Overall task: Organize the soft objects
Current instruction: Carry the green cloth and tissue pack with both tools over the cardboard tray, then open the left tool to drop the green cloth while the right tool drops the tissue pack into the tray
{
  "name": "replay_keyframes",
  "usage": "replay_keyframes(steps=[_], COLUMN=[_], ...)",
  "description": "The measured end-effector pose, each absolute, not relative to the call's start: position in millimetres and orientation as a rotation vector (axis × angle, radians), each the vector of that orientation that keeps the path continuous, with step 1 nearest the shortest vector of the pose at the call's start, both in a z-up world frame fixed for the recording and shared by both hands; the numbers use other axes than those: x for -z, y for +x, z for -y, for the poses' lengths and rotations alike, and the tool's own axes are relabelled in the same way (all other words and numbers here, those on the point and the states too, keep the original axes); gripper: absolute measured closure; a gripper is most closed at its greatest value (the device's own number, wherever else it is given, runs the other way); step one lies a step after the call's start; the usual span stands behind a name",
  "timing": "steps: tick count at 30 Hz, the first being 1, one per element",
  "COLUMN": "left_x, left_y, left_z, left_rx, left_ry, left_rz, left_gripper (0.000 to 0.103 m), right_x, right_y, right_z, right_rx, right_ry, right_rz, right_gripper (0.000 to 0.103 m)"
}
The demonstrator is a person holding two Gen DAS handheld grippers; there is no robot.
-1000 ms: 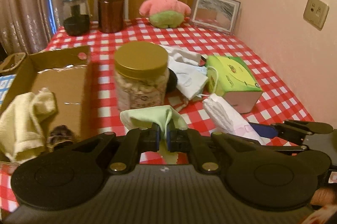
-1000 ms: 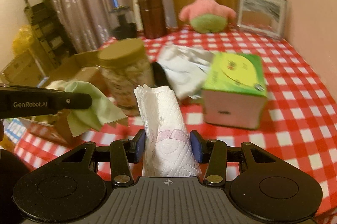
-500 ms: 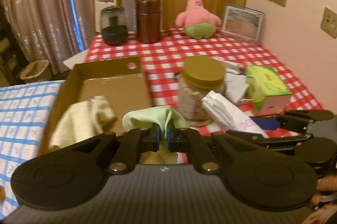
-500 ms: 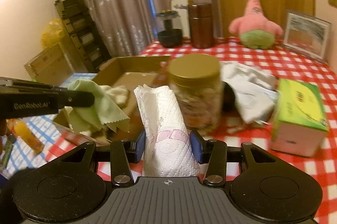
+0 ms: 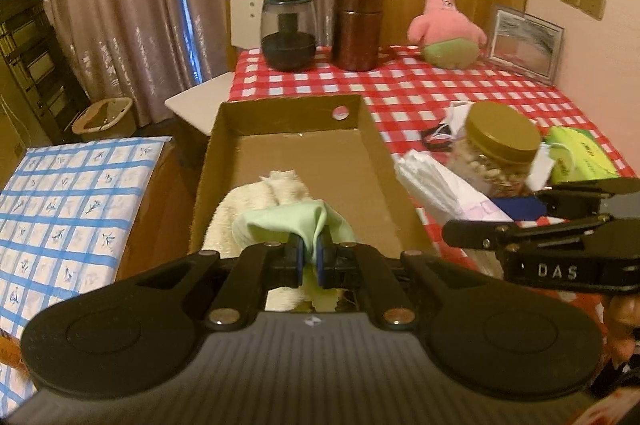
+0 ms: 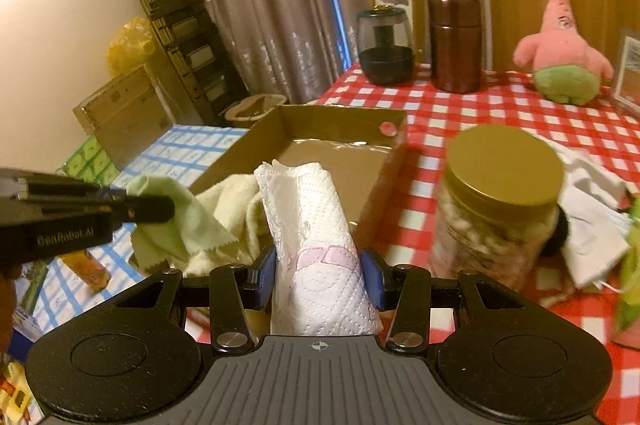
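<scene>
Left tongs [image 5: 308, 259]: clenched on a light green cloth [image 5: 288, 223], which hangs bunched between the blue pads above the near end of the cardboard box [image 5: 288, 113]. A cream towel [image 5: 256, 201] lies inside that box, directly beneath the cloth.

Right tongs [image 6: 320, 275]: grasping a roll of white paper towel [image 6: 316, 233], pads pressed against both of its sides. The roll is held just beside the right wall of the box, over the red checked worktop [image 5: 420, 89].

A jar with a gold lid [image 6: 500, 201] stands on the worktop to the right of the roll. A pink plush toy [image 5: 446, 25] sits at the far edge.
</scene>
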State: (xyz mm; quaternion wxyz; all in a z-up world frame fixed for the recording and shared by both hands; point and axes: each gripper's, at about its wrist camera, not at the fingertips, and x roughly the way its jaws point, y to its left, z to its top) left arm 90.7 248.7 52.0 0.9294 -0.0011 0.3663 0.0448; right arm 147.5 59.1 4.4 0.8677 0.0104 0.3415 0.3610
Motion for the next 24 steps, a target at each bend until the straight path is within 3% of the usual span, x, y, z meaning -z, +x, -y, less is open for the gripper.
replay_keyframes(steps=[10,12,14,17,24], left_x=[-26,-20,-17,-19,-29], left_y=[117,121,124,121,109], left_z=[-271,-274,-276,-276,-279], left_rx=[-0.094,-0.095,-0.104,-0.107,-0.126], left_ry=[-0.017,-0.024,-0.032,-0.031,-0.038], left_rz=[-0.789,-0.799,-0.808,-0.802,-0.781], left_gripper=[0.097,0.092,0.080,0.074,0.073], right_x=[7,10,12,14,15], right_y=[184,191,196,197,200], right_z=[-98,-101,-103,-106,-109], right_rx=[-0.789,-0.788,-0.787,-0.788,-0.790], right_ry=[0.073,0.082,0.096,0.109,0.126], right_rz=[-0.769,-0.776,-0.786,-0.798,-0.810], right_gripper=[0.057,0.057,0.057,0.057,0.057])
